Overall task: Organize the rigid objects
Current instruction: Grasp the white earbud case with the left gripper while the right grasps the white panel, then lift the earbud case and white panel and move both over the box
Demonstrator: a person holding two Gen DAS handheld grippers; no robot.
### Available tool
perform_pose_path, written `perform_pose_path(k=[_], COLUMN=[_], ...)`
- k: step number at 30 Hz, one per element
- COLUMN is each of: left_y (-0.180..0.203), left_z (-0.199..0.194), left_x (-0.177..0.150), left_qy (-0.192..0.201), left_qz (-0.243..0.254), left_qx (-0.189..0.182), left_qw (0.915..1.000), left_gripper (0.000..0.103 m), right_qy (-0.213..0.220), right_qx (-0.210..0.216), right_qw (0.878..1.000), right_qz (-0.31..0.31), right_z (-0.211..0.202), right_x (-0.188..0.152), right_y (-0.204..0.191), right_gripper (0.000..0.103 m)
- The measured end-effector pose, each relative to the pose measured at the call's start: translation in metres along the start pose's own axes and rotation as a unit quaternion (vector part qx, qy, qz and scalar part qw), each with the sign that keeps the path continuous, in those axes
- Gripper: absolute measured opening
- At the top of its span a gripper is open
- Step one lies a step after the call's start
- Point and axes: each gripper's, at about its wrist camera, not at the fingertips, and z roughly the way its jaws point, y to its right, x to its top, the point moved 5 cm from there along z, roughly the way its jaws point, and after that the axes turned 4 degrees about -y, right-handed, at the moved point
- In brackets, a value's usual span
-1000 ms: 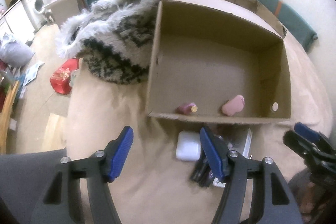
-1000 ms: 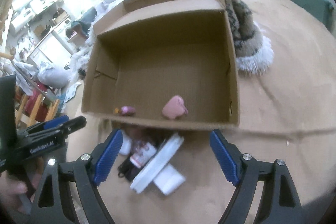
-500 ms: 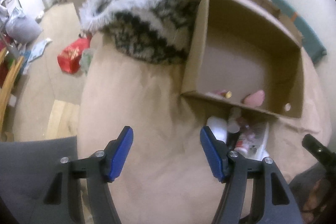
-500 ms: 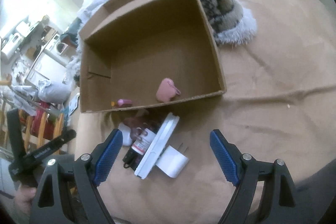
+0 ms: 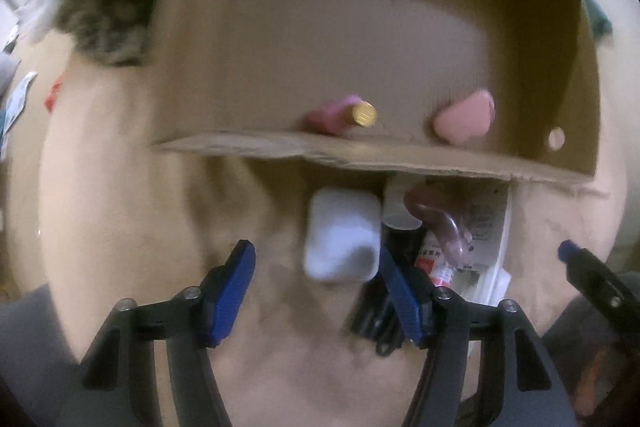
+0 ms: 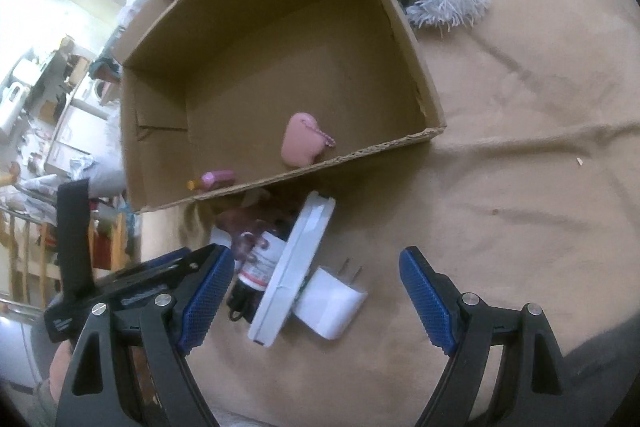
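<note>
Cardboard box (image 5: pixel 360 155) faces left gripper (image 5: pixel 320 291), spread wide near white case (image 5: pixel 340 235).

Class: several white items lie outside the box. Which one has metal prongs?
The white plug adapter, beside the long flat white box; two prongs stick out. The rounded white case has none.

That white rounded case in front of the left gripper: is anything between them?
Nothing visible lies between the open left gripper and the white case. A dark bottle and other clutter crowd its right side, and the cardboard box wall rises just beyond it.
</note>
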Motion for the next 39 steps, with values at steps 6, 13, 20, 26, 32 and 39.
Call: perform_pose_path(k=[6,13,20,26,32,39], left_y=[0.010,0.019,0.003,-0.006,-0.017,-0.026], left_z=[0.018,0.020,0.007,-0.007,-0.025,-0.045], left_x=[0.007,0.010,0.001,-0.006,-0.009,-0.025], left_qy=[-0.014,-0.006,0.003,0.014,0.026,0.045], left_qz=[0.017,0.032,-0.013,-0.040,-0.062,-0.070], left_qx=[0.019,0.031,0.023,0.023,0.019,0.025], left_qw=[0.9996,0.9990,0.9996,0.9989,0.9975,0.9962], left_gripper=[0.059,0.039,0.039,0.039,0.039,0.039], right_qy=[-0.020,-0.057,-0.093,-0.104,-0.082,-0.064], right_qx=[0.008,0.033,0.058,0.058,0.062,0.050], right_qw=[1.000,0.997,0.993,0.992,0.995,0.997], right_qz=[0.016,0.027,0.039,0.040,0.019,-0.008], right_z=[0.009,0.027,0.058,0.075,0.058,0.039], right_x=[-0.001,-0.001,0.006,0.007,0.002,-0.011], right_y=[0.004,0.005,-0.004,-0.008,-0.013,-0.023], right_gripper=[0.090,0.080,0.047,0.027,0.023,0.021])
